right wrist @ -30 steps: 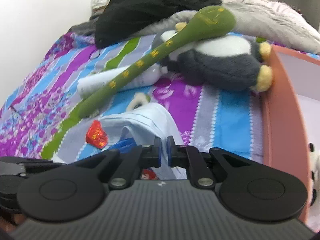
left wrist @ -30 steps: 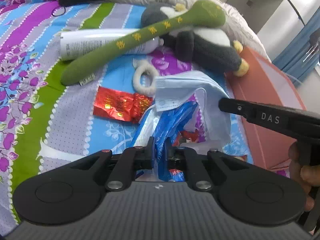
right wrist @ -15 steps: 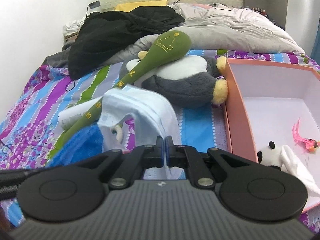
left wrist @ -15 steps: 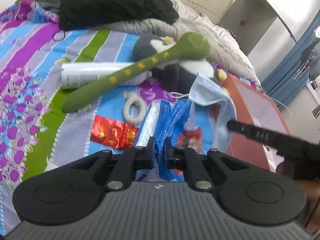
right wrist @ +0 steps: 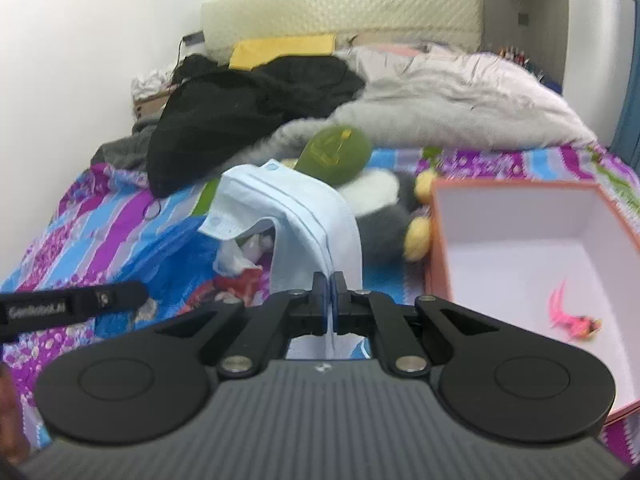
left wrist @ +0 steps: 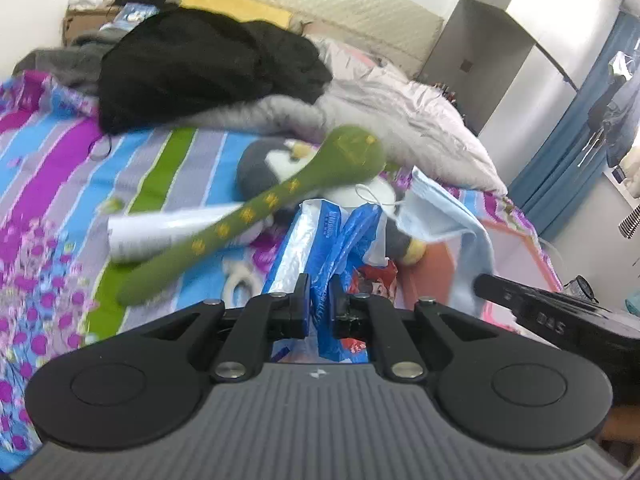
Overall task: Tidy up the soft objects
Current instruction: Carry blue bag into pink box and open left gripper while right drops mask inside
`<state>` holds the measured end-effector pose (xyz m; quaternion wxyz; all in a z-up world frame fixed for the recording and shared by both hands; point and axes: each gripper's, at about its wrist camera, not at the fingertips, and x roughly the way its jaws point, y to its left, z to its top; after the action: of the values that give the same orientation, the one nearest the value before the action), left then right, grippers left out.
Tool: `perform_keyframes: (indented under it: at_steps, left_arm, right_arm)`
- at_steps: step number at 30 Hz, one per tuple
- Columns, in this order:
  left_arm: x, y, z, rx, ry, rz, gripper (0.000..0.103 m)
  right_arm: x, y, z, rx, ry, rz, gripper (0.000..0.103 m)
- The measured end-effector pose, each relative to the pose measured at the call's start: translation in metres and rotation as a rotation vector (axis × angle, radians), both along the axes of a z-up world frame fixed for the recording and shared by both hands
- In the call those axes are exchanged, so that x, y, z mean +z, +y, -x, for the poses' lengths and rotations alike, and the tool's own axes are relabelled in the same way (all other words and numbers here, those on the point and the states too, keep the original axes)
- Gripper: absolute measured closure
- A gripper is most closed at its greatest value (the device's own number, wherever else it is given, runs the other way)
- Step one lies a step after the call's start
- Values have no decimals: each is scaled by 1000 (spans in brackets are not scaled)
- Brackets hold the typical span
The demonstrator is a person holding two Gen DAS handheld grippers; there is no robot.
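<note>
Both grippers had lifted, left gripper (left wrist: 320, 296) clamping the blue plastic bag (left wrist: 340, 240), right gripper (right wrist: 329, 298) pinching the face mask (right wrist: 296, 216); should've swung it over the orange box (right wrist: 520, 248) before letting go.

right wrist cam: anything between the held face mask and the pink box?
Yes. In the right wrist view the penguin plush, its yellow feet against the pink box, lies between it and the face mask in the right claw.

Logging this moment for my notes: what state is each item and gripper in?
left gripper: shut on blue plastic bag, lifted
right gripper: shut on face mask, draped over fingers
orange box: open, pink item inside
penguin plush: lying on bed
green plush stick: resting across penguin
</note>
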<state>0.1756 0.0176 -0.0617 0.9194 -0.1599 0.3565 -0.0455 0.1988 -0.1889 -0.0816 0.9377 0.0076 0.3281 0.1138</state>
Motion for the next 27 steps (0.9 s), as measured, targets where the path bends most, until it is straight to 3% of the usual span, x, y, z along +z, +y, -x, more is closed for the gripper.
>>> perform_keyframes:
  at_steps: [9,15,19,27]
  left_arm:
    - [56,-47,-20,-79,-72,28,93]
    - [79,-107,-30,-167,-104,17,93]
    - [77,-150,-46,-231,-82,18,93]
    - [37,-233,-99,-338,63,18,93]
  right_arm:
    - [54,-45,22,-60,-101,-7,98]
    - [75,-86,40,-128,-146,-4,98]
    - [72,-123,38,-201,-135,1,98]
    - [28,-200,8,-348,25,15,98]
